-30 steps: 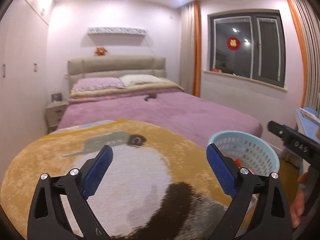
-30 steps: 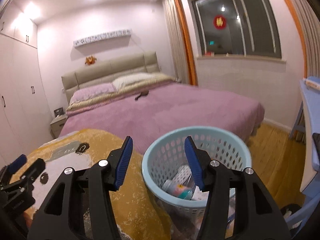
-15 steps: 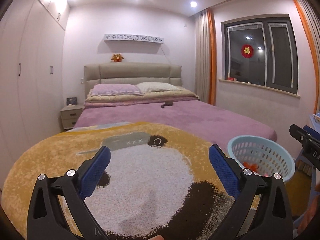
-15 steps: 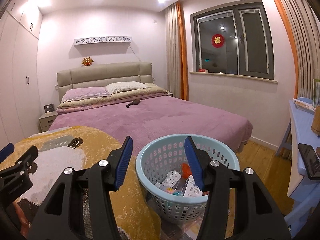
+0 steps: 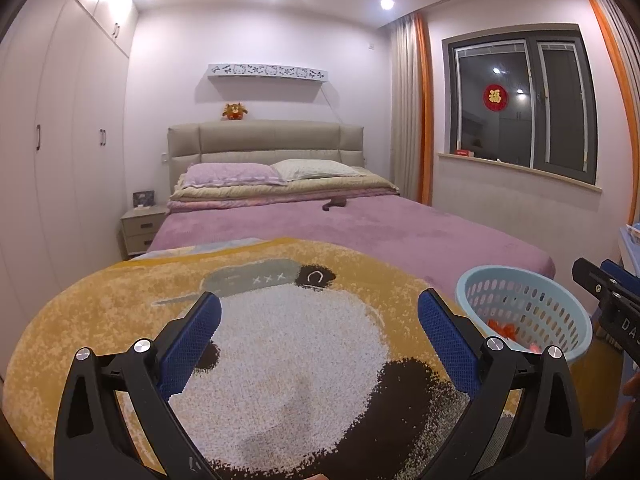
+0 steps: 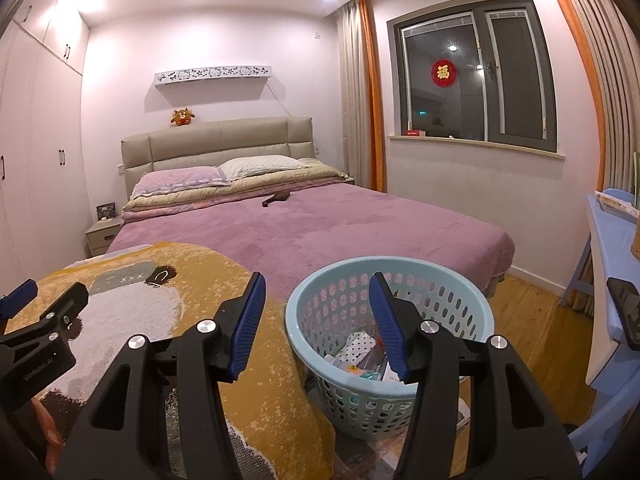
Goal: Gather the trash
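Trash (image 6: pixel 362 354) is already seen inside the basket (image 6: pixel 472 300); both the left claw (image 5: pixel 320 330) and right claw (image 6: pixel 318 320) are held wide, empty; no loose trash is visible.

The basket (image 6: pixel 390 320) holds trash (image 6: pixel 362 354) partly hidden behind the right gripper (image 6: pixel 316 324)'s right finger, and what each piece is cannot be told. In the left wrist view only orange scraps (image 5: pixel 505 328) show through the basket (image 5: pixel 524 312) wall. A small dark thing (image 6: pixel 277 198) lies far up the bed (image 6: pixel 360 224), too small to name. The blue worktop (image 6: pixel 608 248) is cut off at the right edge.
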The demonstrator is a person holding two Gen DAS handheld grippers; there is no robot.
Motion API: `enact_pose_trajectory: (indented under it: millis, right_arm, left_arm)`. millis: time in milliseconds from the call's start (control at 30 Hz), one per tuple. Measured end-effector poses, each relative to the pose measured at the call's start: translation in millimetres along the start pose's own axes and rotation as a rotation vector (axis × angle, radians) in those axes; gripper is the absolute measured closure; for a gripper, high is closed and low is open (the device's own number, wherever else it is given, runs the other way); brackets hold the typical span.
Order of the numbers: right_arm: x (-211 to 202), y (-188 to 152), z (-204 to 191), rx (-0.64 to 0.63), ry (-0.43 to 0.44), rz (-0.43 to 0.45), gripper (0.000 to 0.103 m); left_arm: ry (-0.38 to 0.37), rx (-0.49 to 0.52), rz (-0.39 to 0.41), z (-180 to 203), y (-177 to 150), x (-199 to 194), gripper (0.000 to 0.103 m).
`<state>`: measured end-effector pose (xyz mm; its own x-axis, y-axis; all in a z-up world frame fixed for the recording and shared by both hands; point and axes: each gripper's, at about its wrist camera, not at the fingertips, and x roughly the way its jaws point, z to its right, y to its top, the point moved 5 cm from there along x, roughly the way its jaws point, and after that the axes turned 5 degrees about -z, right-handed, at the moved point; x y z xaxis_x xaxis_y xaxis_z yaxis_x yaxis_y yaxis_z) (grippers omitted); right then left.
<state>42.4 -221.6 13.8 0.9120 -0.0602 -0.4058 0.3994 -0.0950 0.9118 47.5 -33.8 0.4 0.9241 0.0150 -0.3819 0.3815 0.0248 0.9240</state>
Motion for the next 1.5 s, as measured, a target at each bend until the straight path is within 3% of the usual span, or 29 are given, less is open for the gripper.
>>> enact_pose_trajectory:
  millis: [367,667,800,1000,1500]
  right_arm:
    - [-0.3,1.5,-2.3,-0.006,0.008,0.0,0.052]
    - [0.6,-0.6,-3.8,-0.006,0.02,-0.012,0.043]
    - [2.3,0.0,-3.3,0.005,0.021,-0.018,0.029]
    - [2.0,-1.9,-1.9,0.015,0.023,-0.023,0.024]
    - [3.2,-4.5,-1.9,0.015,0.04,-0.025,0.023]
  left_arm:
    - [-0.002,0.006,-0.007,1.3,-0.9,1.8,0.007]
    - [-0.005,0.006,-0.015,2.3,-1.8,3.3,0.007]
    - [-0.009,0.01,-0.019,2.7,-2.1,4.1,0.007]
    - [-0.014,0.017,-0.023,4.3,-3.9,4.2,0.007]
    - [-0.024,0.012,-0.039,3.1,-4.3,6.7,0.007]
